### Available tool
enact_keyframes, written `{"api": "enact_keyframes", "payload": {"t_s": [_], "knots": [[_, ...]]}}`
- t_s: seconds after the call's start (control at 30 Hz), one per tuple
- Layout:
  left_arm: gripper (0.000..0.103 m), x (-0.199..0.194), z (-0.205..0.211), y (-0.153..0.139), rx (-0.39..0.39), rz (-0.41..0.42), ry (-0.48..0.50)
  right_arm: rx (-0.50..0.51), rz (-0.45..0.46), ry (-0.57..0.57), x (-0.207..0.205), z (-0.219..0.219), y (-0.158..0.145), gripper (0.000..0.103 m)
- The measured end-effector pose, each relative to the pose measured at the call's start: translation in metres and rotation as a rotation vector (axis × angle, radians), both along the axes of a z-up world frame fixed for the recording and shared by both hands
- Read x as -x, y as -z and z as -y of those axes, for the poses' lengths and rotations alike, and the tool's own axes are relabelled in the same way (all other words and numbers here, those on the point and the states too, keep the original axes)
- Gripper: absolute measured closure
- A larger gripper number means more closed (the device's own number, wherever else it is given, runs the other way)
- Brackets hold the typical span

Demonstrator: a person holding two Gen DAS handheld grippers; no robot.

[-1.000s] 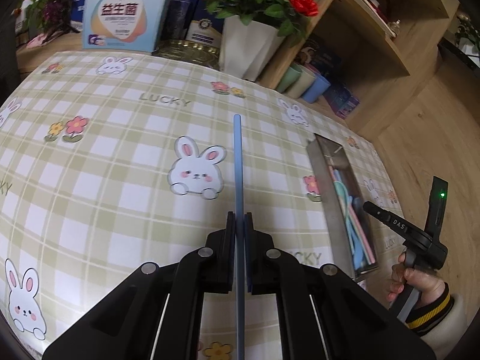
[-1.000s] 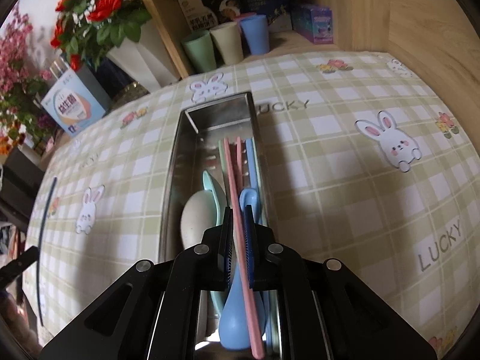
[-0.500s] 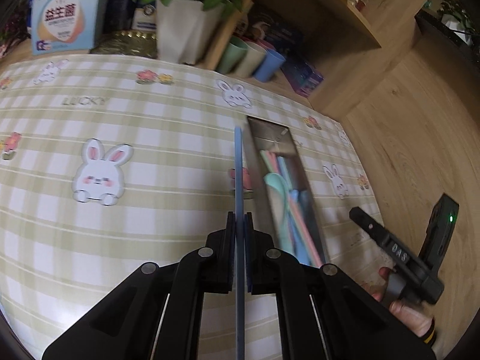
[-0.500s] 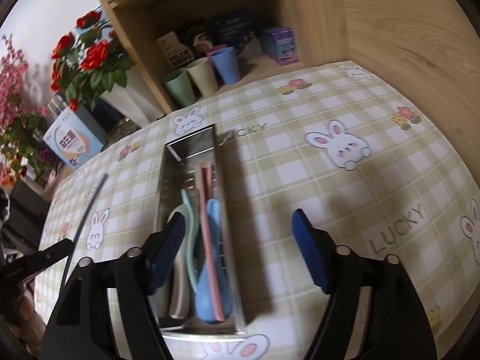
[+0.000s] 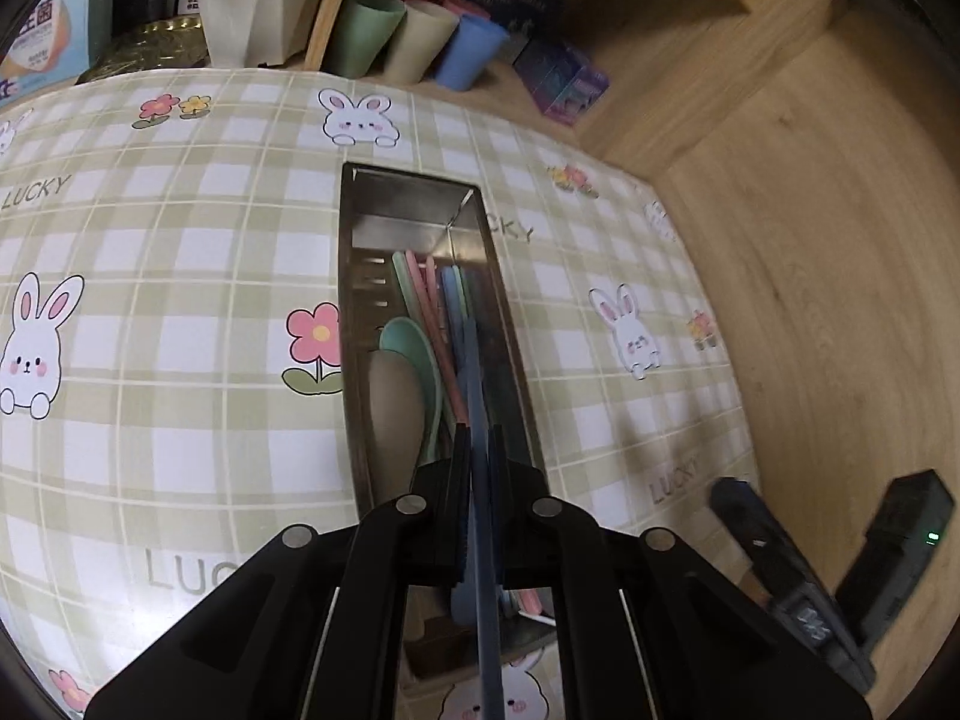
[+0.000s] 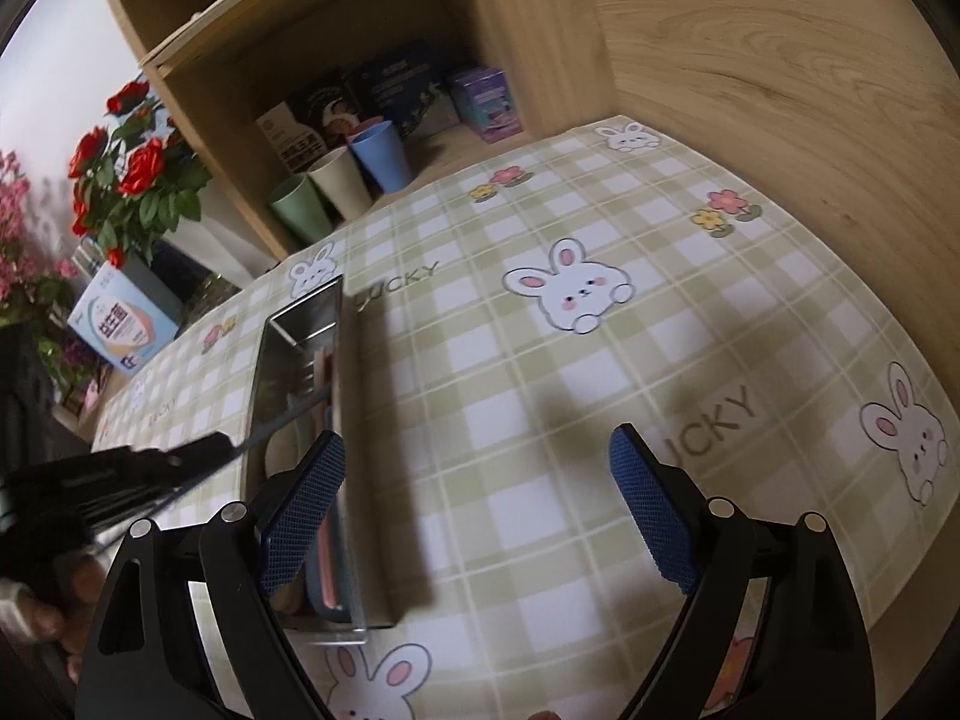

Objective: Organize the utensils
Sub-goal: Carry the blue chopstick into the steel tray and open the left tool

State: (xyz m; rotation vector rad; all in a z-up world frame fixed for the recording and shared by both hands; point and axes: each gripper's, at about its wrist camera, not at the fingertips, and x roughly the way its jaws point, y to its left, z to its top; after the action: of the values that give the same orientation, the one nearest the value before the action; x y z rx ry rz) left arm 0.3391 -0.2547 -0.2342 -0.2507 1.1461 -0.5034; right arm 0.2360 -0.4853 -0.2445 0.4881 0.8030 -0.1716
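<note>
Left gripper (image 5: 477,450), clamped on the blue chopstick (image 5: 474,384), has swung over the steel utensil tray (image 5: 360,360), probably about to drop it in; right gripper (image 6: 477,516) now gapes empty beside it.

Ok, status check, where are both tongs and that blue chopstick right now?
Left tongs shut on blue chopstick, lined up above metal tray. Right tongs open, empty, beside tray. Nothing blocking.

A blue chopstick (image 5: 474,384) is being held lengthwise above a long steel tray (image 5: 354,324), in which pink chopsticks (image 5: 433,324), a green spoon (image 5: 414,354) and a beige spoon (image 5: 393,414) are lying.
</note>
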Motion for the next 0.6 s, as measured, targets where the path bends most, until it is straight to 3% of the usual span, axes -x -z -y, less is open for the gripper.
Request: {"api": "enact_keyframes", "payload": {"t_s": [0.6], "knots": [[0.098, -0.025, 0.029, 0.023, -0.045, -0.024, 0.043, -0.035, -0.025, 0.028, 0.003, 0.006, 0.012, 0.017]]}}
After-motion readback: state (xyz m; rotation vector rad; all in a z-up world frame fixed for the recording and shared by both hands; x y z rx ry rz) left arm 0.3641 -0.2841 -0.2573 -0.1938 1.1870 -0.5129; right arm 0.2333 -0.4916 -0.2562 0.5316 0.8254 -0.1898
